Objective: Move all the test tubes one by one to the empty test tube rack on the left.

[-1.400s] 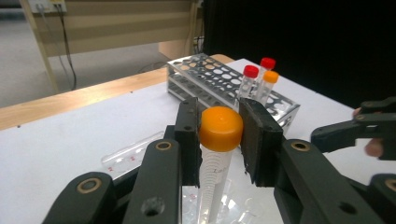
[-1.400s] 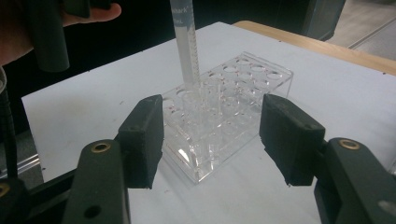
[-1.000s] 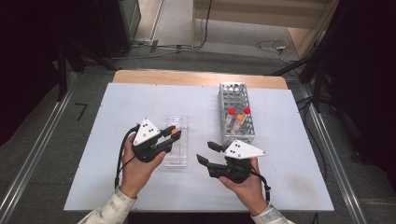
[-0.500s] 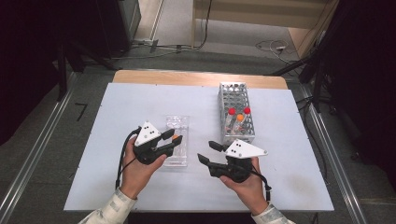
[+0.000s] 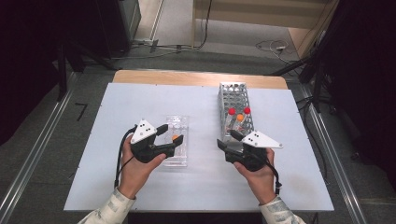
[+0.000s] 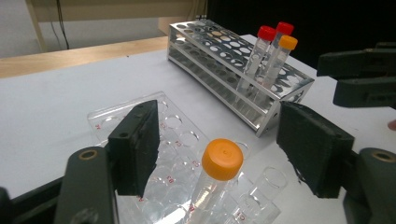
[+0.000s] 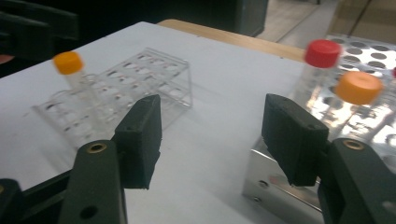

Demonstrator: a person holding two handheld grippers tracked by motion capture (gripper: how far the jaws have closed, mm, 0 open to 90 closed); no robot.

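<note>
Orange-capped tube (image 6: 215, 179) stands upright in the clear plastic rack (image 5: 177, 140), its long axis vertical, right between the jaws of my left gripper (image 5: 172, 140). Those jaws have just been opening and no longer touch it. My right gripper (image 5: 224, 141), jaws spread and holding nothing, sits nearer the metal rack (image 5: 235, 100). The left gripper view shows the gaps beside the cap; the high view hides them.

Shiny perforated metal rack (image 6: 233, 60); clear glossy plastic rack (image 6: 187, 154); matt white table (image 5: 140, 102).
</note>
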